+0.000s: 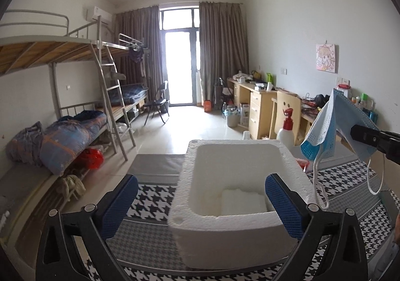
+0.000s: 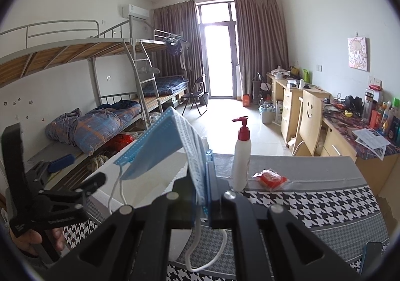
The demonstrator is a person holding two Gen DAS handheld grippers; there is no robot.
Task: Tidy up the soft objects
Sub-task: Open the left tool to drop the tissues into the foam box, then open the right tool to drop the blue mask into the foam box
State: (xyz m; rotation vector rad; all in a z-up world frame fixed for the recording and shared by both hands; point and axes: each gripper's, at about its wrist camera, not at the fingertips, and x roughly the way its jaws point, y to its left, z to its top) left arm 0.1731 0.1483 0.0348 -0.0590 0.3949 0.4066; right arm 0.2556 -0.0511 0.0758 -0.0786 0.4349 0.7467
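Right gripper (image 2: 200,196) clamps a mask (image 2: 160,146) above the foam box (image 1: 240,218); left gripper (image 1: 200,208), wide open and empty, straddles the box's near wall.

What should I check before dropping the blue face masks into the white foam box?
1. Grip: right gripper is shut on the blue pleated face masks. Ok.
2. Position: masks hang beside the white foam box, not above its opening. Not ok.
3. Box opening: unobstructed, something white lies at the bottom. Ok.
4. Left gripper: open, its blue-padded fingers straddle the box's near wall without clamping it. Cannot tell whether the box is steadied.
5. White ear loops dangle low and may catch the rim. Cannot tell.
6. White pump bottle with red top stands apart from the box. Ok.
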